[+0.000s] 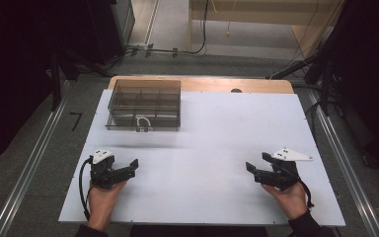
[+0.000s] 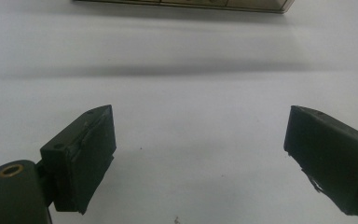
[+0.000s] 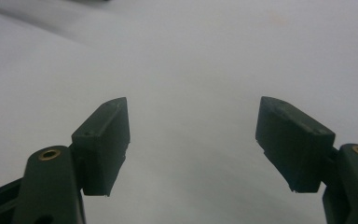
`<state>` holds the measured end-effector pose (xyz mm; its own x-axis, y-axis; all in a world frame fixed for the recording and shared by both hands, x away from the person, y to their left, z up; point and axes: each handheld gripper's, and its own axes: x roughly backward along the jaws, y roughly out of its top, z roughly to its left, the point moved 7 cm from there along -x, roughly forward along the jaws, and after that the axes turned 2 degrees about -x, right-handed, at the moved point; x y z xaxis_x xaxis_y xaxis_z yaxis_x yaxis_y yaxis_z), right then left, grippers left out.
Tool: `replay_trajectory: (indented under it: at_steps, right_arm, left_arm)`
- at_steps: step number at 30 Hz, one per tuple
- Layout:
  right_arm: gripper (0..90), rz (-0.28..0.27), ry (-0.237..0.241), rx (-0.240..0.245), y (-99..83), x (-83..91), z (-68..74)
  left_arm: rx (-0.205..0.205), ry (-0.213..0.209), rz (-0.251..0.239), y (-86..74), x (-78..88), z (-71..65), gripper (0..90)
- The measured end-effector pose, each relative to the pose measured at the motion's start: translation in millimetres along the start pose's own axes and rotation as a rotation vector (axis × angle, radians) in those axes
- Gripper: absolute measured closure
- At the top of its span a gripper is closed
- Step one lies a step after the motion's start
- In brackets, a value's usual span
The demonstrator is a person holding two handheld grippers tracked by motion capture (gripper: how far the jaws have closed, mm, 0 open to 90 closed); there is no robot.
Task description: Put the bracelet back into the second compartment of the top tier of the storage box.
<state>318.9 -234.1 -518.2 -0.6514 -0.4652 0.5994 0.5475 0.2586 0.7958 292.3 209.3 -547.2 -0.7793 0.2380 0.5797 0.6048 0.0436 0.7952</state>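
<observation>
A smoky clear compartment box (image 1: 144,104) stands at the back left of the white table top (image 1: 217,133); a small white curved piece (image 1: 143,122) lies in its front middle compartment. My left gripper (image 1: 132,167) rests near the front left of the table, held by a hand, open with nothing between its jaws. In the left gripper view the left gripper (image 2: 200,140) has wide-set pads (image 2: 93,158) over bare white surface, and the box's front edge (image 2: 182,4) shows at the top. My right gripper (image 1: 254,167) sits at the front right, also open and empty; the right gripper (image 3: 193,140) faces bare table.
The white board lies on a wooden table whose back edge (image 1: 227,85) shows behind it. Metal rails (image 1: 34,163) run along the floor on both sides. Cables and dark stands (image 1: 321,69) are beyond the table's back.
</observation>
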Motion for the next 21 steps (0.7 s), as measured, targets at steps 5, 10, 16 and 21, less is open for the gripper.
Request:
replay_trajectory:
  at_steps: [5,10,16,21]
  right_arm:
    - [24.2,0.024,-0.062,-0.009,-14.7,5.4,-19.9]
    - [24.0,0.02,-0.102,-0.04,-22.8,16.4,-36.3]
    - [23.8,0.015,-0.145,-0.08,-31.8,27.8,-53.5]
    - [23.6,0.005,-0.193,-0.117,-38.4,36.7,-69.9]
  left_arm:
    - [0.002,0.002,0.0,-0.1,0.0,0.1,9.4]
    - [0.006,0.005,0.0,-0.3,0.4,0.6,9.4]
    - [-0.001,0.017,0.002,-0.5,0.6,2.5,9.4]
    - [-0.034,0.115,0.013,-1.9,-1.7,15.5,9.4]
